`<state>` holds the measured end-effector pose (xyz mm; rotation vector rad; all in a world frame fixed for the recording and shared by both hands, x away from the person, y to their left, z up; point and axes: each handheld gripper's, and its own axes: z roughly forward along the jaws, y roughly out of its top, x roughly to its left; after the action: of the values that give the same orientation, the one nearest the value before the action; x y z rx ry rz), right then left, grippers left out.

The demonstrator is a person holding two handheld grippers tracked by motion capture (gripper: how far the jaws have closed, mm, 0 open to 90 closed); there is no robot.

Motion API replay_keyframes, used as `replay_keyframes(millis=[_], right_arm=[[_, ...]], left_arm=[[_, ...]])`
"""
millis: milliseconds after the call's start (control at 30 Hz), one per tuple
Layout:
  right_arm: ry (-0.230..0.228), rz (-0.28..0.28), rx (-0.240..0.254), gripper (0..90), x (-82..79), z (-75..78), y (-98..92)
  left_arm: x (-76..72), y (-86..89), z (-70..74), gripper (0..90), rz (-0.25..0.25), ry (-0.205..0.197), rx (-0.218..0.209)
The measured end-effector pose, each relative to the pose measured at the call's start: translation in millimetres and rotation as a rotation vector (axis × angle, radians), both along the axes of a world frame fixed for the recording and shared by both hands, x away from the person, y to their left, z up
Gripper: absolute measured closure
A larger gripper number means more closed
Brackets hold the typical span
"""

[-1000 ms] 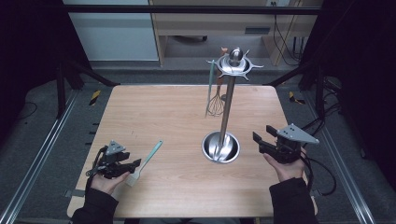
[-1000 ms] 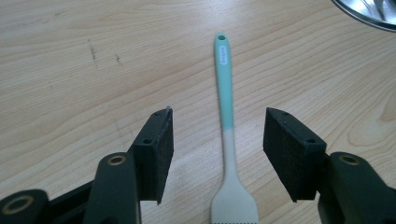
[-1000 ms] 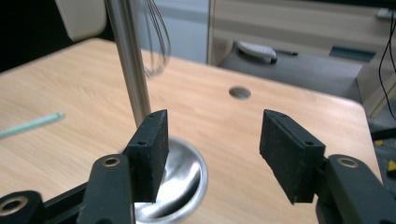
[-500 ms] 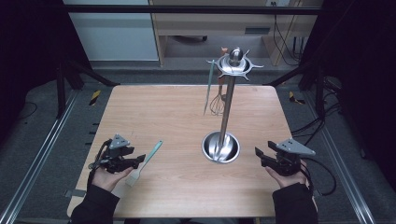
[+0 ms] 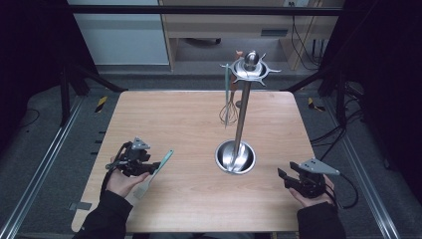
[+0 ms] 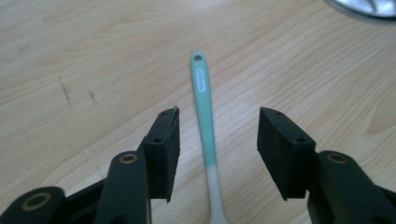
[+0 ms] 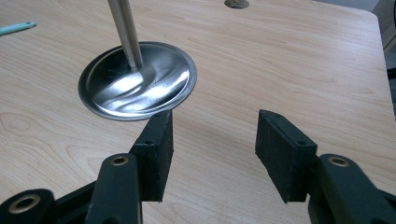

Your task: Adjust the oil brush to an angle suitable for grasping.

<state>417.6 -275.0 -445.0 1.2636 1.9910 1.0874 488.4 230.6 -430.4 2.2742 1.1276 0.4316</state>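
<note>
The left gripper (image 6: pixel 217 149) straddles the mint-green spatula (image 6: pixel 205 121), which lies flat on the tabletop (image 5: pixel 189 114) to the left of the steel utensil stand (image 5: pixel 236 157). Its jaws have just been closing in on the handle, yet a gap shows on both sides, so no grip is made. The handle's hanging hole points toward the stand's base. The right gripper (image 7: pixel 212 144) has dropped low to the stand's right, jaws narrowing slightly but apart on nothing. A whisk (image 5: pixel 228 112) hangs from the stand's hooks. Likely next is a pinch, then a lift.
</note>
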Motion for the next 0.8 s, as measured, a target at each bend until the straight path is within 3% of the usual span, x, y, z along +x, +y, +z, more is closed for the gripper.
replay_keyframes(millis=[300, 500, 800], right_arm=[[0.004, 0.008, 0.006, 50.1, -1.9, -2.0, 3.4], [0.025, 0.006, -0.003, 52.8, -2.4, -4.1, 2.4], [0.056, 0.014, -0.007, 56.2, -2.1, -5.6, 3.1]], left_arm=[[7.3, -0.1, -20.7, 57.7, -0.013, 0.084, 0.044], [7.9, -1.1, -32.1, 59.8, -0.030, 0.133, 0.099], [8.4, -3.9, -40.5, 66.2, -0.025, 0.170, 0.140]])
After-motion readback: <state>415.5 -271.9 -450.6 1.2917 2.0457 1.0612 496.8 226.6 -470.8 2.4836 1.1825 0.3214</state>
